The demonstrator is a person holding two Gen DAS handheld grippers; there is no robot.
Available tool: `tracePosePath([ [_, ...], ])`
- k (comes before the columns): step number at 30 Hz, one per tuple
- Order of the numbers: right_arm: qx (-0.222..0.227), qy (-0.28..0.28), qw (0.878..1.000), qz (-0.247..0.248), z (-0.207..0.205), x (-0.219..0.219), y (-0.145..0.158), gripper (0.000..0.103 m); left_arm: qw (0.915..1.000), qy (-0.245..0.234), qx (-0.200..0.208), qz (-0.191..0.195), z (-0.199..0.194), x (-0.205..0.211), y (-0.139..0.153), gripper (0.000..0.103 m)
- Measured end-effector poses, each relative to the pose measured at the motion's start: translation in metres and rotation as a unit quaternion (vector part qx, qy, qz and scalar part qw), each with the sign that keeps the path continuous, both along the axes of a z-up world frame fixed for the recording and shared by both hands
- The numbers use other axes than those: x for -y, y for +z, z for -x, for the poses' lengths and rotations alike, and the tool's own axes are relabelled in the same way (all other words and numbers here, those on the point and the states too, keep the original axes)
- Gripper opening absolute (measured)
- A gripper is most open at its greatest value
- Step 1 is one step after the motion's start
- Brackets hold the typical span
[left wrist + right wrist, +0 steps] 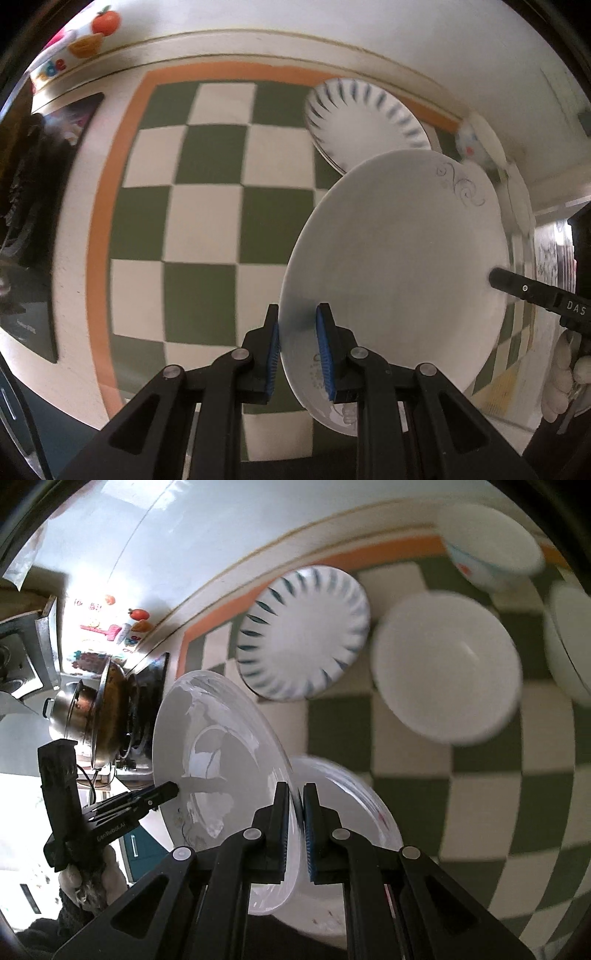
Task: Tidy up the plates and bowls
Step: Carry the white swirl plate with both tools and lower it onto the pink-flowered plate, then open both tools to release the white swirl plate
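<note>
A white plate with grey swirl decoration (399, 258) is held tilted above the checkered table between both grippers. My left gripper (297, 343) is shut on its near rim. My right gripper (296, 812) is shut on the opposite rim of the same plate (207, 746); its finger shows in the left wrist view (517, 286). Another white plate (343, 794) lies flat on the table under it. A blue-striped plate (303, 635) (365, 122) lies further back. A plain white bowl (447, 664) sits to its right.
A bowl with a red and blue pattern (491, 550) (469, 144) and another white bowl (569, 642) stand at the far right. The table has a green and white checkered cloth (207, 221). A steel pot (88, 716) sits on a stove at the left. The wall runs behind.
</note>
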State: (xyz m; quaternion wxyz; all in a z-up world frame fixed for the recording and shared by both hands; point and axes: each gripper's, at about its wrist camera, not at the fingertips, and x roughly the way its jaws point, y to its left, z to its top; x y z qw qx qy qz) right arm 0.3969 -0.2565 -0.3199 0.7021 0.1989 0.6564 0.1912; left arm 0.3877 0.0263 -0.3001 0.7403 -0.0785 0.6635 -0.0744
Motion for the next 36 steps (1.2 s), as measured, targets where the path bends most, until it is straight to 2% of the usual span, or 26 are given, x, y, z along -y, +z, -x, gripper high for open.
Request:
tracePosePath([
  [8, -0.034, -0.025, 0.999, 0.005, 0.038, 0.035, -0.038, 0.009, 0.9987, -0.037, -0.028, -0.022, 0.019, 0.037, -0.026, 0.017],
  [16, -0.056, -0.03, 0.998, 0.004, 0.053, 0.049, -0.064, 0.009, 0.9969, -0.047, -0.045, -0.043, 0.024, 0.049, -0.044, 0.018],
  [27, -0.072, -0.013, 0.997, 0.025, 0.045, 0.032, -0.066, 0.01, 0.9954, -0.036, -0.066, -0.06, 0.022, 0.059, -0.06, 0.019],
  [31, -0.074, 0.001, 0.996, 0.04, 0.045, 0.025, -0.066, 0.012, 0.9943, -0.045, -0.061, -0.075, 0.024, 0.068, -0.061, 0.019],
  [36, -0.085, 0.002, 0.995, 0.05, 0.043, 0.024, -0.065, 0.012, 0.9946, -0.044, -0.065, -0.068, 0.023, 0.074, -0.064, 0.019],
])
